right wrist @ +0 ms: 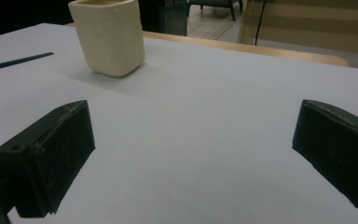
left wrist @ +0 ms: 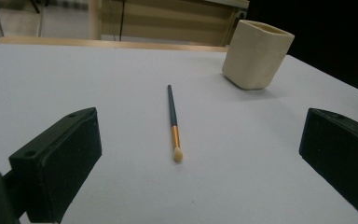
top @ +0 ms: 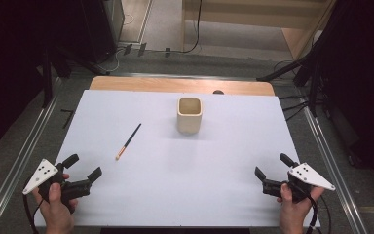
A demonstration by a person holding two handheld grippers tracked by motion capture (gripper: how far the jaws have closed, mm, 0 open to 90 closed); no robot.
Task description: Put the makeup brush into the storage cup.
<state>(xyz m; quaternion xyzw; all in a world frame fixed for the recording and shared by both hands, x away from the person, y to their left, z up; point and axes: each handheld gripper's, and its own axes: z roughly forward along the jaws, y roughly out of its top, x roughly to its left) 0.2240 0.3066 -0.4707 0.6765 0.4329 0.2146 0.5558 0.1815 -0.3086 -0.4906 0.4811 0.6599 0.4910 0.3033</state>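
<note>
the high view is evenly lit from above, the white desk [top: 175, 185] bright while the room's sides fall into near black. the cream cup [top: 189, 115] throws a faint soft shadow toward the near side. both gripper views are dimmer and bluish, with the near black jaws soft and blurred, and mild grain throughout.

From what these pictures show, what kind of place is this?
Probably a lab or studio set up for recording. A table under a plain white sheet stands between dark curtains, cables run over the grey floor, and a person holds two black hand-held grippers, left and right.
</note>
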